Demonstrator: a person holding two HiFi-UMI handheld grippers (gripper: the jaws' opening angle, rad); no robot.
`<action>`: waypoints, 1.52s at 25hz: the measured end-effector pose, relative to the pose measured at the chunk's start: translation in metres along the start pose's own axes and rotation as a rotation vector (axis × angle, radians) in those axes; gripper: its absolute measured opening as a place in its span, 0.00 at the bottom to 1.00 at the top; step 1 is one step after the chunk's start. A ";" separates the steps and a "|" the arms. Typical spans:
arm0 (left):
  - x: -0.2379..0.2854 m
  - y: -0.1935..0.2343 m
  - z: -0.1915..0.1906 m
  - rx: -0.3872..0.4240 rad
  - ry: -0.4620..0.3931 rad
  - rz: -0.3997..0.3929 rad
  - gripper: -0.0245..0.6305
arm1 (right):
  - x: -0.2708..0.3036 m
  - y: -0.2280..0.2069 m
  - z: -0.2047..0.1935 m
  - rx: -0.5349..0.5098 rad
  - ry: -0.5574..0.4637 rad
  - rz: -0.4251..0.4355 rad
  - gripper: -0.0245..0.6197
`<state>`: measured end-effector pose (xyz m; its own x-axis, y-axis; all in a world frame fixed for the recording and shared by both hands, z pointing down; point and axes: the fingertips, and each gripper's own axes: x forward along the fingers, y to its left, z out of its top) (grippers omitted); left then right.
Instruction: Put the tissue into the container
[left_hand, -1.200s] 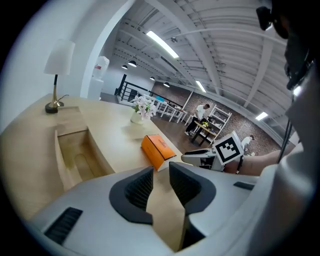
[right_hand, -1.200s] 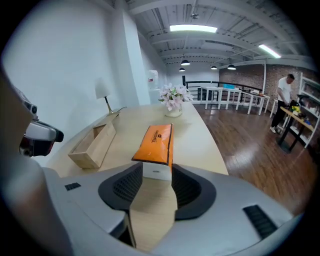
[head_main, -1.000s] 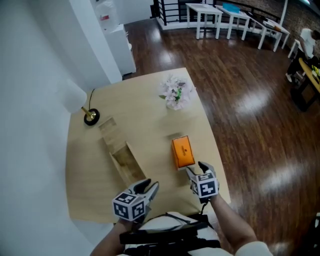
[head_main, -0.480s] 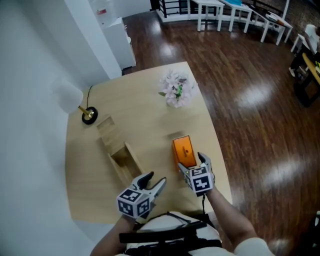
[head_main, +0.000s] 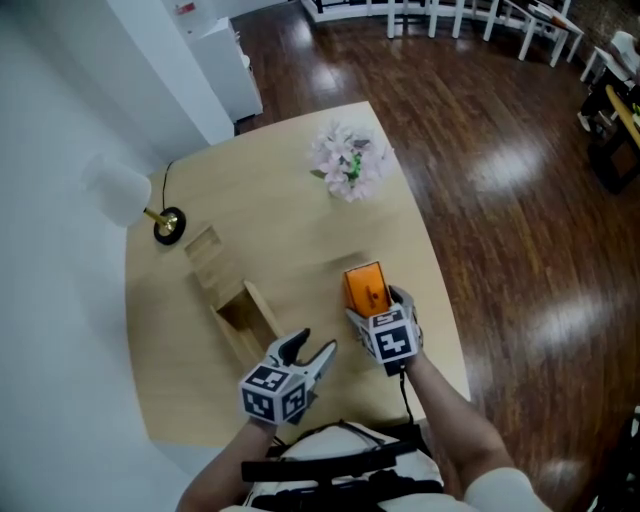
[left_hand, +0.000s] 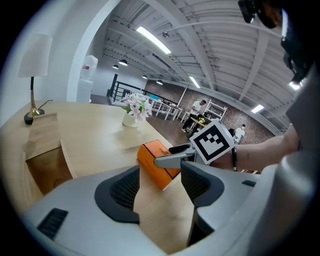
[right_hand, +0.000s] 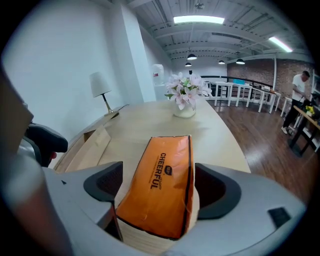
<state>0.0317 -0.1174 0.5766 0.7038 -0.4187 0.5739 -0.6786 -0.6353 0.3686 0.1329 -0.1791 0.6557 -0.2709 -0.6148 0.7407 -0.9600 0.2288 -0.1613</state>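
Note:
The orange tissue pack (head_main: 362, 285) lies flat near the table's right edge. My right gripper (head_main: 377, 308) has come up to its near end. In the right gripper view the pack (right_hand: 165, 170) sits between the jaws, which are opening; the left pad (right_hand: 104, 182) stands clear of it. The open wooden container (head_main: 262, 312) lies to the pack's left, with its lid (head_main: 203, 252) behind it. My left gripper (head_main: 312, 347) hovers just in front of the container, its jaws opening and empty. The left gripper view shows the pack (left_hand: 157, 159) ahead.
A vase of pale flowers (head_main: 345, 160) stands at the table's far right. A lamp with a brass base (head_main: 165, 224) is at the far left by the wall. The table's right edge (head_main: 440, 300) runs close beside the pack; dark wood floor lies beyond.
My right gripper has moved forward until its jaws straddle the pack's near end. Both grippers' jaws have spread wider. The left gripper has edged forward and right.

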 end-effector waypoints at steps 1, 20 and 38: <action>0.002 0.001 -0.001 -0.002 0.006 -0.003 0.41 | 0.004 0.000 -0.002 -0.003 0.015 -0.002 0.73; -0.001 0.018 -0.015 -0.091 0.006 0.016 0.41 | 0.021 -0.014 -0.024 0.063 0.091 0.008 0.71; -0.066 0.033 -0.014 -0.165 -0.121 0.054 0.41 | -0.024 0.017 0.015 0.029 -0.006 0.010 0.70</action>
<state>-0.0400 -0.1019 0.5617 0.6790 -0.5302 0.5078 -0.7341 -0.4992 0.4603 0.1218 -0.1721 0.6255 -0.2806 -0.6175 0.7348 -0.9589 0.2130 -0.1872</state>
